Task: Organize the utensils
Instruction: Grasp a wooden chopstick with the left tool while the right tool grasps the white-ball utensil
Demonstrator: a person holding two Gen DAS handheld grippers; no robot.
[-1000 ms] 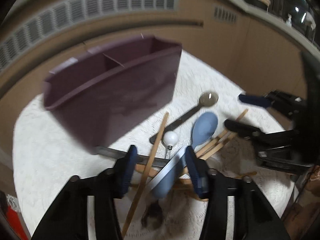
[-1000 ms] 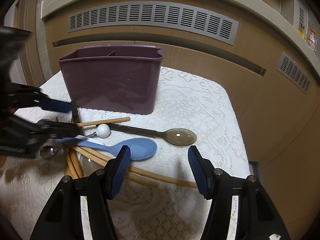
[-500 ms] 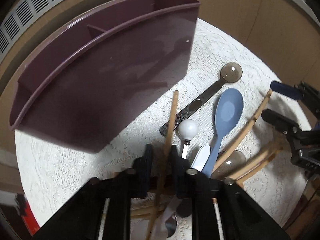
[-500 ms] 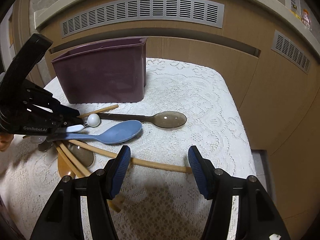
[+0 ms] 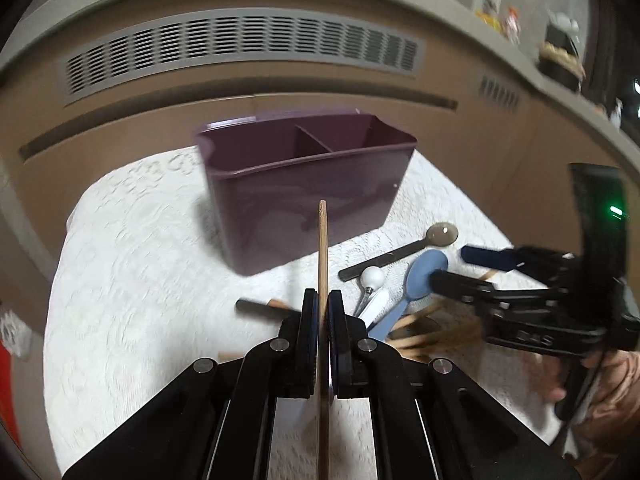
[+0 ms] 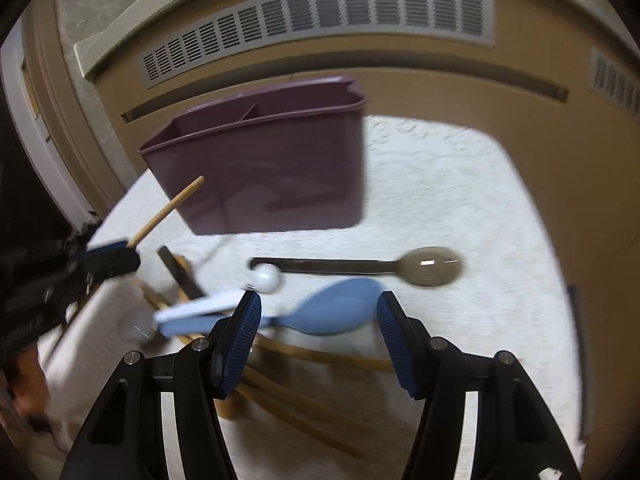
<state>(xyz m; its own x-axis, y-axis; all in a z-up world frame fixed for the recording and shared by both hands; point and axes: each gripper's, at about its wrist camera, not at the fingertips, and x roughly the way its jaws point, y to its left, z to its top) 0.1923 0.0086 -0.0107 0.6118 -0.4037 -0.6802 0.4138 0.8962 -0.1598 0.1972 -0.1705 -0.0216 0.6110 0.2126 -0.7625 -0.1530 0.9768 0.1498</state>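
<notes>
Left wrist: left gripper [image 5: 323,308] clamped on wooden stick [image 5: 322,248], purple caddy [image 5: 308,188] on white lace cloth [image 5: 132,280], vented tan cabinet [image 5: 240,46] behind; right wrist: right gripper [image 6: 318,320] fingers apart over blue spoon [image 6: 340,312], blurred.

I'm seeing a white lace tablecloth [image 5: 132,280] lying over the table, a grey vent grille [image 6: 320,16] running along the tan cabinet panel [image 5: 460,144] behind, and blurred clutter sitting on the counter [image 5: 560,60].

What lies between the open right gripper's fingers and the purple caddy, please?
In the right wrist view, between the right gripper and the purple caddy lie the blue spoon and grey spoon.
</notes>
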